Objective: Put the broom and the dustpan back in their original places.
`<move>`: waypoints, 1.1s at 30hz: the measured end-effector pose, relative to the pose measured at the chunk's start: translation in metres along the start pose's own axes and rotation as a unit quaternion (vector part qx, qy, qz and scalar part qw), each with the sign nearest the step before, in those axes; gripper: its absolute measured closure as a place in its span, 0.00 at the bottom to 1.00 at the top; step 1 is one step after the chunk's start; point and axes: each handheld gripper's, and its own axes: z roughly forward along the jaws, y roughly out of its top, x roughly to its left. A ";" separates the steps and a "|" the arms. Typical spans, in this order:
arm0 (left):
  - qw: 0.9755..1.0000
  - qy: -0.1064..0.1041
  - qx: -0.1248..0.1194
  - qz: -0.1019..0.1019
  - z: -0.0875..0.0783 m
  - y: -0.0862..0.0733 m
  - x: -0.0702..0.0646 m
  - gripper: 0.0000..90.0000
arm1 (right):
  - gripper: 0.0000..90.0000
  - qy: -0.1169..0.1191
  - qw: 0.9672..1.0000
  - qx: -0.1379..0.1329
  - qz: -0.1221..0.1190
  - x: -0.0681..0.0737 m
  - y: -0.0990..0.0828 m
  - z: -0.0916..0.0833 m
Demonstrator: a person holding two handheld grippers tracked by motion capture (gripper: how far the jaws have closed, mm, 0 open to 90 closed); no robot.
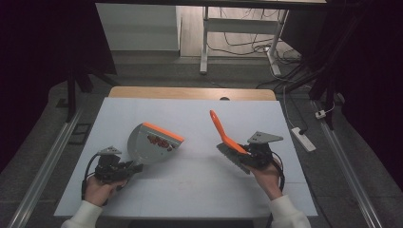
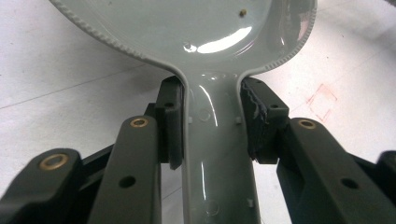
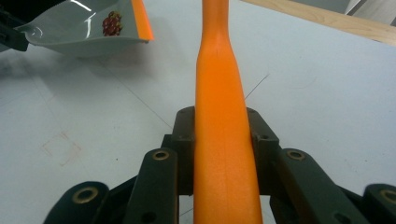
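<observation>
A grey dustpan [image 1: 151,146] with an orange front lip rests on the white table, left of centre. Small red bits [image 1: 160,141] lie inside it by the lip. My left gripper [image 1: 134,167] is shut on the dustpan's handle [image 2: 218,154], one pad pressing each side. A brush with an orange handle [image 1: 220,127] points up and away, right of centre, its grey bristle head [image 1: 231,155] near the table. My right gripper [image 1: 243,157] is shut on the orange handle [image 3: 219,121]. The right gripper view also has the dustpan [image 3: 79,30] and its red bits [image 3: 112,23] at upper left.
White sheet [image 1: 190,190] covers the table, with a wooden edge [image 1: 190,92] at the far side. A faint red square mark [image 3: 60,148] sits on the sheet. A metal-legged stand [image 1: 205,42] and cables lie beyond; a power strip [image 1: 304,137] is on the floor at right.
</observation>
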 end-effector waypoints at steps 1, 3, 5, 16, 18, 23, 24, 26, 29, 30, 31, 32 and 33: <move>1.000 0.001 -0.002 -0.002 -0.001 -0.001 0.000 0.69 | 0.78 0.001 1.000 0.000 0.001 0.000 0.000 0.000; 1.000 0.003 -0.004 -0.006 -0.001 -0.002 0.001 0.69 | 0.78 0.003 1.000 0.001 0.004 0.000 0.000 0.000; 1.000 0.006 -0.005 -0.008 -0.002 -0.004 0.002 0.69 | 0.78 0.003 1.000 0.004 0.005 0.001 -0.001 0.000; 0.999 0.015 -0.022 -0.029 -0.009 -0.008 0.003 0.69 | 0.78 -0.001 1.000 0.008 0.017 0.008 -0.008 -0.010; 0.999 0.018 -0.024 -0.034 -0.009 -0.010 0.003 0.69 | 0.78 -0.003 1.000 0.007 0.023 0.007 -0.010 -0.012; 0.998 0.030 -0.037 -0.051 -0.011 -0.014 0.002 0.69 | 0.78 -0.001 0.999 0.010 0.036 0.006 -0.018 -0.018; 0.997 0.033 -0.039 -0.055 -0.012 -0.014 0.002 0.69 | 0.78 0.002 0.999 0.010 0.041 0.005 -0.019 -0.019; 0.996 0.040 -0.045 -0.062 -0.011 -0.015 0.002 0.69 | 0.78 0.006 0.999 0.011 0.051 0.003 -0.021 -0.020; 0.995 0.048 -0.047 -0.070 -0.010 -0.017 0.002 0.69 | 0.78 0.006 0.998 0.015 0.059 0.001 -0.024 -0.022; 0.995 0.049 -0.046 -0.073 -0.009 -0.017 0.002 0.69 | 0.78 0.007 0.998 0.017 0.063 0.001 -0.025 -0.022; 0.995 0.052 -0.044 -0.074 -0.008 -0.017 0.002 0.69 | 0.78 0.007 0.998 0.018 0.064 0.000 -0.026 -0.022; 0.995 0.054 -0.043 -0.076 -0.007 -0.018 0.002 0.69 | 0.78 0.007 0.998 0.020 0.066 -0.001 -0.027 -0.022; 0.995 0.056 -0.043 -0.077 -0.007 -0.018 0.002 0.69 | 0.78 0.007 0.997 0.023 0.069 -0.001 -0.028 -0.022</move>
